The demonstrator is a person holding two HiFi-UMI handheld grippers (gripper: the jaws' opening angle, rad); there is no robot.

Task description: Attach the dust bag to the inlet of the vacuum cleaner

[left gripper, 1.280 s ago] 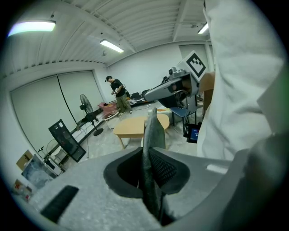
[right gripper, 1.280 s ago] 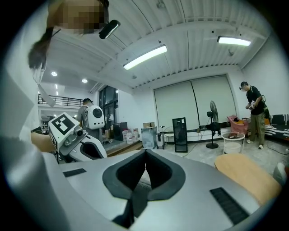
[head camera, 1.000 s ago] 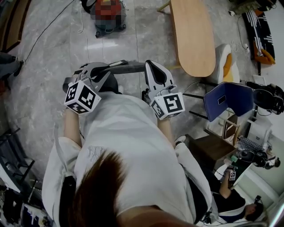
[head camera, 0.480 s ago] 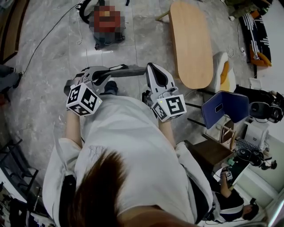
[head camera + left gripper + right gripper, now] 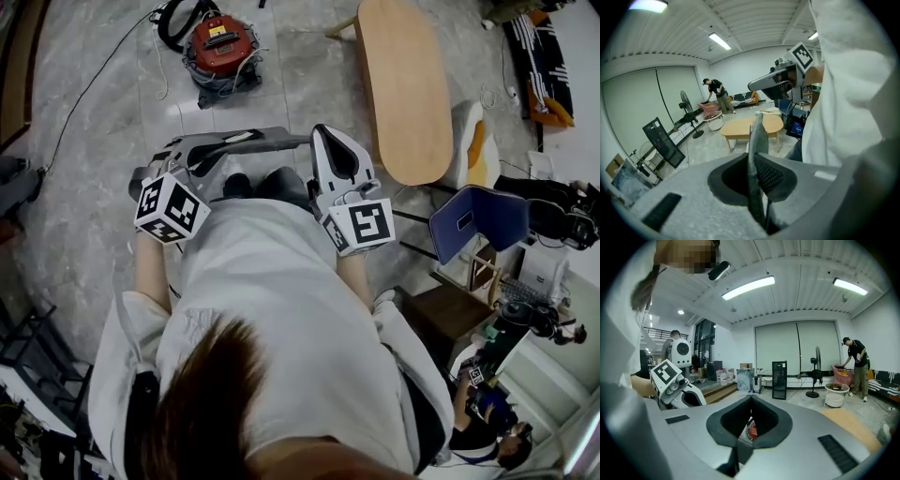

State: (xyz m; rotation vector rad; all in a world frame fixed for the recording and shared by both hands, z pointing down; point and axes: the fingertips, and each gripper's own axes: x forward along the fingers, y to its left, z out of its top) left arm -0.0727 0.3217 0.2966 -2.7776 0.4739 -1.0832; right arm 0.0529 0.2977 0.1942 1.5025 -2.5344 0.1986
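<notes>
A grey dust bag [image 5: 258,142] hangs stretched between my two grippers in front of the person's body. My left gripper [image 5: 208,150] is shut on one end of it. In the left gripper view the bag [image 5: 758,140] stands edge-on, pinched between the jaws of the left gripper [image 5: 757,206]. My right gripper [image 5: 323,138] is shut on the bag's other end, and dark fabric [image 5: 733,459] shows under the closed jaws of the right gripper [image 5: 750,399]. The red vacuum cleaner [image 5: 220,42] sits on the floor ahead, apart from both grippers, with its black hose coiled beside it.
An oval wooden table [image 5: 405,84] stands to the right of the vacuum, with a blue chair [image 5: 478,216] nearer. A thin cable [image 5: 94,75] trails across the marble floor at the left. Another person [image 5: 715,91] and a standing fan [image 5: 686,101] are far off.
Both grippers have travelled across the floor with the bag still stretched between them. The vacuum cleaner now shows whole, and the person's dark shoes have come into view under the bag.
</notes>
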